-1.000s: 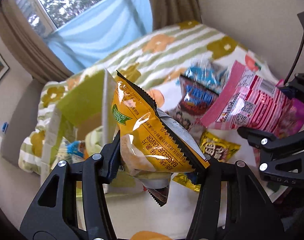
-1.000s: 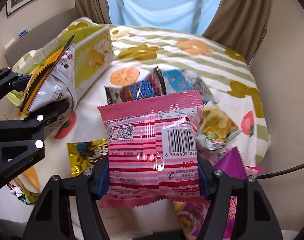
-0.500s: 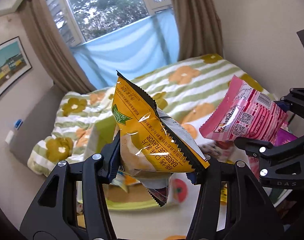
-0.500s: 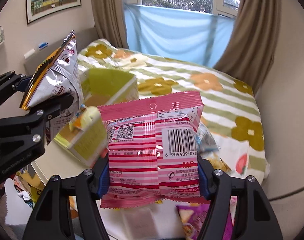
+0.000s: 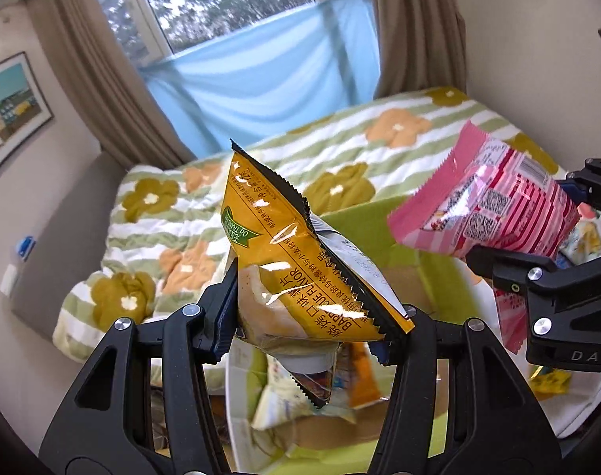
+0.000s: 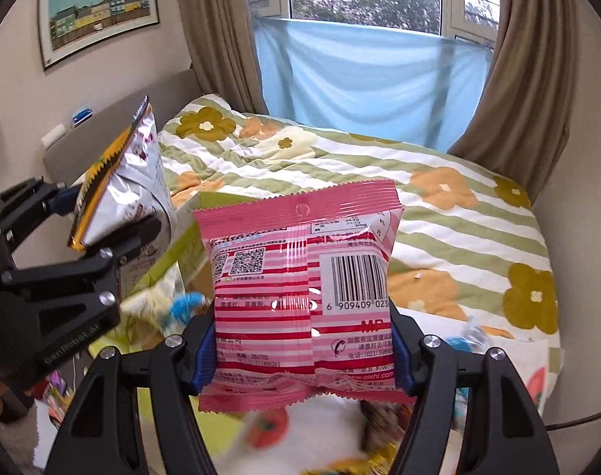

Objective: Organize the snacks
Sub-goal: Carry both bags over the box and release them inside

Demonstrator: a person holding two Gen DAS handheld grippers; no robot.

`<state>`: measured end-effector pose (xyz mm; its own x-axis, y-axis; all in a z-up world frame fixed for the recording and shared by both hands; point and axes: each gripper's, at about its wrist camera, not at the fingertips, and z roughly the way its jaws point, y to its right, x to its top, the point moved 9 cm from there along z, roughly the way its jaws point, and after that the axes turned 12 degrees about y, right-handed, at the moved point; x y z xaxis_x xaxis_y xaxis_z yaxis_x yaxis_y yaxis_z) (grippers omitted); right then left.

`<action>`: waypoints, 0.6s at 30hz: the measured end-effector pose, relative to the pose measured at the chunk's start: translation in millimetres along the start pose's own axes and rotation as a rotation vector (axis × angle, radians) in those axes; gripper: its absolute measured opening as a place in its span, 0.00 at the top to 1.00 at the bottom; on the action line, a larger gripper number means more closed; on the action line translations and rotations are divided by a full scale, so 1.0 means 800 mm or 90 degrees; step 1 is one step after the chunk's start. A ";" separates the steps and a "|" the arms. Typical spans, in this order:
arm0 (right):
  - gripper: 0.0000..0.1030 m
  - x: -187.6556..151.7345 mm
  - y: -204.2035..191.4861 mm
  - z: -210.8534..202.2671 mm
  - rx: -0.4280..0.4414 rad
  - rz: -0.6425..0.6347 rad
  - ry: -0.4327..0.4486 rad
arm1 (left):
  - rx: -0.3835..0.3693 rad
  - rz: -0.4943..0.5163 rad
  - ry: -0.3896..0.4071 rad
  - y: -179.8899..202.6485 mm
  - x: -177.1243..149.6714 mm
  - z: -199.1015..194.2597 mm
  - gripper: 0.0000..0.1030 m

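— What have I got in view, biggest first?

— The green carton (image 5: 383,229) sits open below both grippers, on the flowered bed (image 6: 438,206). My right gripper (image 6: 304,350) clamps a pink striped packet (image 6: 300,277), barcode facing me. My left gripper (image 5: 312,316) pinches a yellow barbecue-flavour bag (image 5: 276,261), silver-backed with a black zigzag seam, tilted over the carton.

Box interior (image 5: 300,431), lower centre of left view, blurred behind yellow packet (image 5: 300,277); loose snacks (image 6: 379,431), bottom of right view, motion-smeared, unidentifiable.
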<state>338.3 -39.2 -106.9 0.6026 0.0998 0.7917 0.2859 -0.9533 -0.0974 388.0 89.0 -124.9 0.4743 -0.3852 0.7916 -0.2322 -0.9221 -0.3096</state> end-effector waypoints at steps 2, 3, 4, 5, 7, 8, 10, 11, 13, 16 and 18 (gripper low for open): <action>0.37 0.005 -0.010 0.023 -0.010 0.014 -0.011 | -0.019 0.006 -0.018 -0.009 -0.011 0.030 0.52; 0.37 0.006 -0.013 0.034 -0.015 0.021 -0.017 | -0.027 0.010 -0.026 -0.012 -0.017 0.044 0.52; 0.37 0.007 -0.016 0.045 -0.021 0.029 -0.024 | -0.038 0.012 -0.036 -0.015 -0.023 0.058 0.52; 0.37 0.007 -0.017 0.056 -0.028 0.038 -0.031 | -0.047 0.013 -0.043 -0.017 -0.027 0.070 0.52; 0.37 0.007 -0.018 0.075 -0.041 0.055 -0.045 | -0.063 0.018 -0.055 -0.019 -0.036 0.090 0.52; 0.37 0.006 -0.018 0.084 -0.046 0.063 -0.051 | -0.069 0.020 -0.058 -0.020 -0.040 0.099 0.52; 0.37 0.006 -0.017 0.095 -0.058 0.072 -0.058 | -0.081 0.022 -0.066 -0.021 -0.046 0.115 0.51; 0.37 0.005 -0.017 0.100 -0.062 0.075 -0.062 | -0.085 0.018 -0.071 -0.023 -0.050 0.121 0.51; 0.37 0.004 -0.014 0.110 -0.070 0.081 -0.071 | -0.097 0.005 -0.087 -0.026 -0.057 0.135 0.42; 0.37 0.005 -0.012 0.119 -0.074 0.085 -0.081 | -0.087 -0.004 -0.098 -0.027 -0.067 0.142 0.01; 0.37 0.004 -0.009 0.124 -0.075 0.088 -0.085 | -0.091 -0.019 -0.089 -0.030 -0.069 0.136 0.01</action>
<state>412.1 -3.6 -163.3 0.7260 -0.0043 0.6877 0.1096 -0.9865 -0.1218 460.2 128.3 -218.6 0.5934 -0.3684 0.7157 -0.3297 -0.9224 -0.2014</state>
